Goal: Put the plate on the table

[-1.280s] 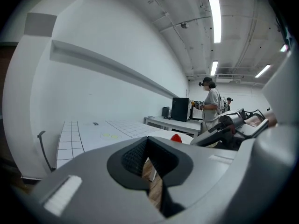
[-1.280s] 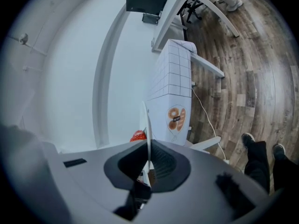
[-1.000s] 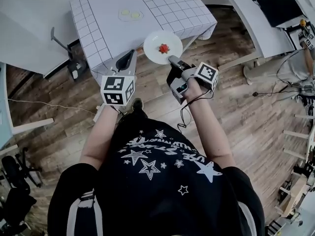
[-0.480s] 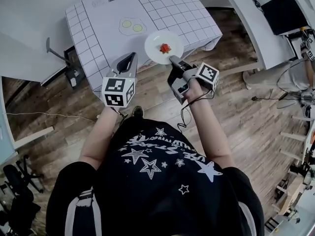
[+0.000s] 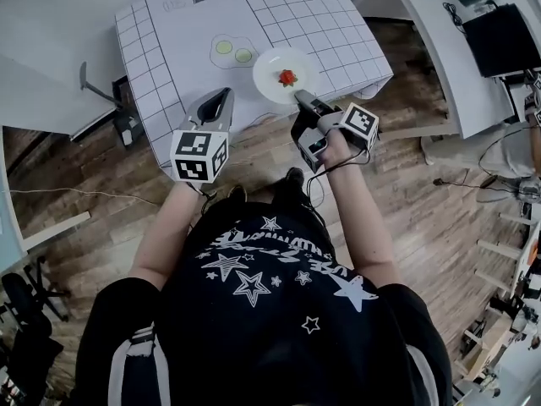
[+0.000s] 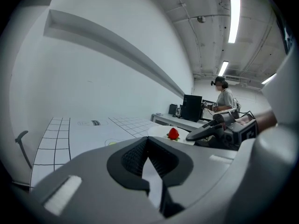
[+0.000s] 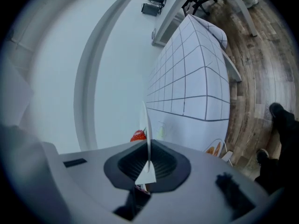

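Your right gripper (image 5: 297, 97) clamped on plate (image 5: 272, 64) rim; plate at its 11 o'clock, over counter (image 5: 279, 7) edge. Left gripper (image 5: 225, 93) jaws together, empty.

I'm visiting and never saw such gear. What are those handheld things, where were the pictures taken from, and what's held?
No robot: a person holds a two-jaw gripper in each hand. One picture comes from a camera on the person's head, looking down; the others from cameras on each gripper. The right gripper is shut on the rim of a plate bearing a strawberry. The left gripper is shut and empty. On the gridded table lies a flat egg shape.
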Available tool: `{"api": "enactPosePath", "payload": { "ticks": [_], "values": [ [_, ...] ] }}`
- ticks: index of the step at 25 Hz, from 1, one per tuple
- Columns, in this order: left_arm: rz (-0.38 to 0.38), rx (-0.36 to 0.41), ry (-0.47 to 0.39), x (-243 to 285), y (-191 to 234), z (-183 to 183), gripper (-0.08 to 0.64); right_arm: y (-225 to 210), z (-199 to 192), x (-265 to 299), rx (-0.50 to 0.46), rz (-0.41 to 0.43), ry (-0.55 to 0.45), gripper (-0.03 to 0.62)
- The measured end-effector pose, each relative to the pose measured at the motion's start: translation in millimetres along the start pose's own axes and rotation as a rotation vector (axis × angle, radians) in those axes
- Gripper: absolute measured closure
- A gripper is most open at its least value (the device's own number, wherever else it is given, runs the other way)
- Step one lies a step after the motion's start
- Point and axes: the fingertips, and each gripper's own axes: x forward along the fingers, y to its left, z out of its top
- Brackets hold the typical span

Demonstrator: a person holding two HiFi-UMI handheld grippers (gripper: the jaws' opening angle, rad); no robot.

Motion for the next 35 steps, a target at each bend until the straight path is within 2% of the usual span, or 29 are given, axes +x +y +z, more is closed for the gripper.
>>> {"api": "enactPosePath", "payload": {
  "ticks": [4, 10, 13, 17, 27, 35],
  "values": [
    [0.065, -0.001, 0.0, 12.7, 5.3, 2.6, 0.551, -4.8, 17.4, 19.7, -0.026, -0.018, 0.069, 0.571],
    [0.188, -0.041, 0.003, 31.8, 18.0, 11.4, 0.551, -1.7, 37.9, 73.4, -0.05, 0.025, 0.23, 0.571],
    [0.246, -0.052, 0.002, 41.0, 20.7, 15.9, 0.551, -5.5, 42.3, 90.9, -0.053, 0.006, 0.306, 0.571],
    [0.331, -0.08, 0.002, 47.5, 24.0, 15.0, 0.551, -14.1, 47.6, 106.6, -0.104, -0.011, 0.403, 0.571],
    [0.47, -0.136, 0.004, 62.8, 26.8, 8.2, 0.551, -39.0, 63.2, 134.0, -0.134, -0.081, 0.516, 0.571],
    [0.504, -0.152, -0.001, 75.9, 22.1, 8.6, 0.549, -47.8, 67.2, 140.3, -0.188, -0.114, 0.534, 0.571]
  ]
}}
